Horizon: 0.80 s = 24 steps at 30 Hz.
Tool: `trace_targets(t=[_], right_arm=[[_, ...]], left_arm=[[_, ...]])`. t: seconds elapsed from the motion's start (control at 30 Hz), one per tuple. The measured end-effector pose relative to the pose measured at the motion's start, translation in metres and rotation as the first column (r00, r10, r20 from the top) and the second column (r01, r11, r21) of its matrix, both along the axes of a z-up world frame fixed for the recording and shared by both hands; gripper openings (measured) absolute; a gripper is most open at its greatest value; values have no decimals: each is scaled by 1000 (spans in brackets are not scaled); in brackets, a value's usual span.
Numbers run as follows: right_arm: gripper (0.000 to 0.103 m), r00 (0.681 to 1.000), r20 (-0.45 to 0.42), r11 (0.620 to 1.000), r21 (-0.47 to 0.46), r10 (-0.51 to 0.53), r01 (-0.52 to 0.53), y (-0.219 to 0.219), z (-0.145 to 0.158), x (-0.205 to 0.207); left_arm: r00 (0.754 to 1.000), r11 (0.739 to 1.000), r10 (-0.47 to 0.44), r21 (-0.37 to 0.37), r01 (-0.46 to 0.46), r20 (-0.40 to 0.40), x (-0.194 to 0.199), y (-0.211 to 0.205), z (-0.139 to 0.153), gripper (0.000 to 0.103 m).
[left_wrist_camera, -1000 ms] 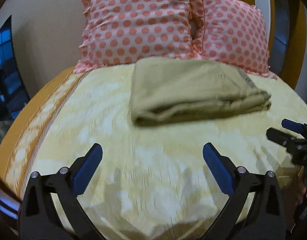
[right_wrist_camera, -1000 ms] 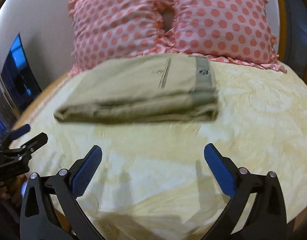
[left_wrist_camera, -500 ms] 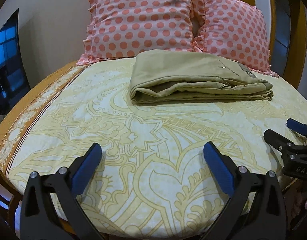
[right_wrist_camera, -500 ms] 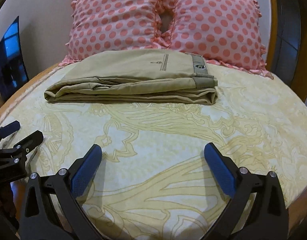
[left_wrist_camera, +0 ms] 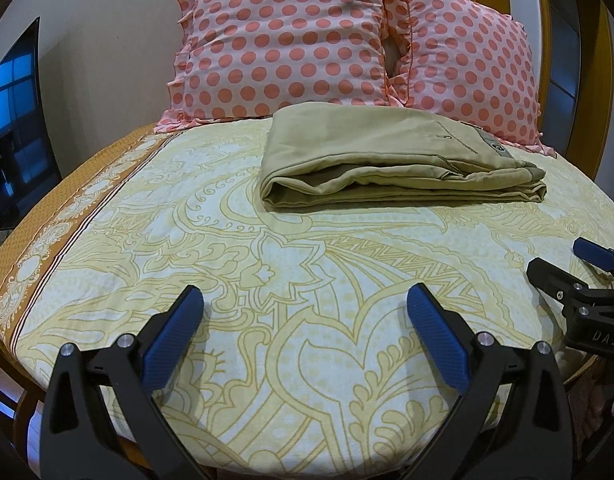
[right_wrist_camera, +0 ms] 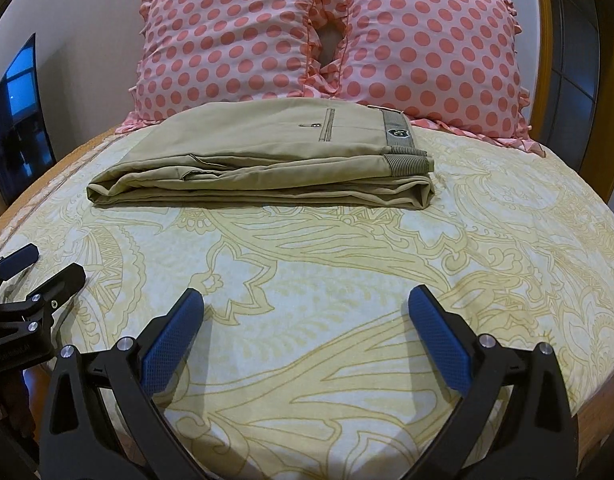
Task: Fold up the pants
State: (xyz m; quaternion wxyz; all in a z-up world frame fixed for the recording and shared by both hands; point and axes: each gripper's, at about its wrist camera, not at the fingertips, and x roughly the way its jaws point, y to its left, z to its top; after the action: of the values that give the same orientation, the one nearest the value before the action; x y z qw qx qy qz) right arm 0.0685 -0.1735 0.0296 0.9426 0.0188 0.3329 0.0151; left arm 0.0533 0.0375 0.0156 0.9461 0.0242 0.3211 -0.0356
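Two views look forward from hand-held grippers over a bed covered in a cream and yellow patterned bedspread point(left_wrist_camera: 307, 320).

In the left wrist view, the left gripper point(left_wrist_camera: 303, 304) sits low in the foreground with its two blue-padded fingers point(left_wrist_camera: 175, 332) spread wide apart, holding nothing. Only bare bedspread lies between them. Well ahead of the fingers and a little to their right lie the khaki pants point(left_wrist_camera: 387, 160), folded into a flat, layered rectangle. The rounded fold faces left and the waistband end points right. The pants are well apart from the gripper. Beyond the pants, two pink pillows with coral polka dots point(left_wrist_camera: 291, 40) stand propped against the wall, their lower edges just behind the pants. At the far right edge of this view the right gripper point(left_wrist_camera: 563, 260) shows from the side, hovering close above the bedspread.

In the right wrist view, the right gripper point(right_wrist_camera: 305, 304) also has its blue-padded fingers point(right_wrist_camera: 439, 332) spread wide and empty. The pants point(right_wrist_camera: 267, 160) lie well ahead, slightly left of centre, with the striped waistband and a small badge toward the right. The left gripper point(right_wrist_camera: 47, 266) appears at the far left edge. A dark screen point(right_wrist_camera: 19, 112) stands by the wall to the far left.
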Motion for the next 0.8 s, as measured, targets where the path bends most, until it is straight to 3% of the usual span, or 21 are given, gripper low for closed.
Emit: trace_targets(t=[0.8], right_arm=[[102, 1000, 0, 1000, 0, 1, -1, 0, 0, 0]], left_arm=[[1000, 1000, 8, 2, -8, -17, 2, -1, 2, 101]])
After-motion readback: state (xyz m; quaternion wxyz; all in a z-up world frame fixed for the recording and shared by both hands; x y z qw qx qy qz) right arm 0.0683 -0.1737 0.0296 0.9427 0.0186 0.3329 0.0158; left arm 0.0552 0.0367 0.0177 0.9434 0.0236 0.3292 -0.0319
